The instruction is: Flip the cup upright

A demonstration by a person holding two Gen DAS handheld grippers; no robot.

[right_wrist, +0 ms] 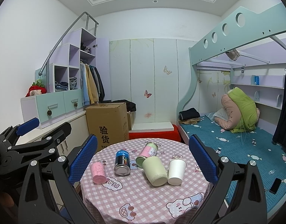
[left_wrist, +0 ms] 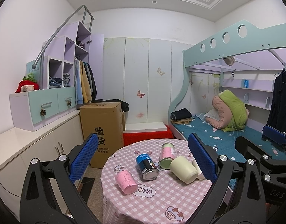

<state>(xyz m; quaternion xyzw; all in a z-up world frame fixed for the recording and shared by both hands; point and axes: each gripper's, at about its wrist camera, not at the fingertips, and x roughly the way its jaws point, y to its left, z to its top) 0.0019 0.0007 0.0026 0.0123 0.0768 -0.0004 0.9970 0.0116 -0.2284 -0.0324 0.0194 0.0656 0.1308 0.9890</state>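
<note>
Nothing flipped yet, task barely starting. Pale green plastic cup lying on its side on pink checked tablecloth, ahead between spread fingers of right gripper. Left gripper also gaping wide, holding nothing, both hovering short of table.

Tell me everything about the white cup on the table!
The white cup is plain, smooth and looks like paper or plastic, with no handle. It stands upside down on the pink checked tablecloth, wide rim down, narrower flat base on top. It sits at the right end of the group, right beside the pale green cup, which also looks upside down and leans. Whether the two touch is unclear. In the left wrist view, a blue finger pad mostly hides it. Neither gripper holds it.
</note>
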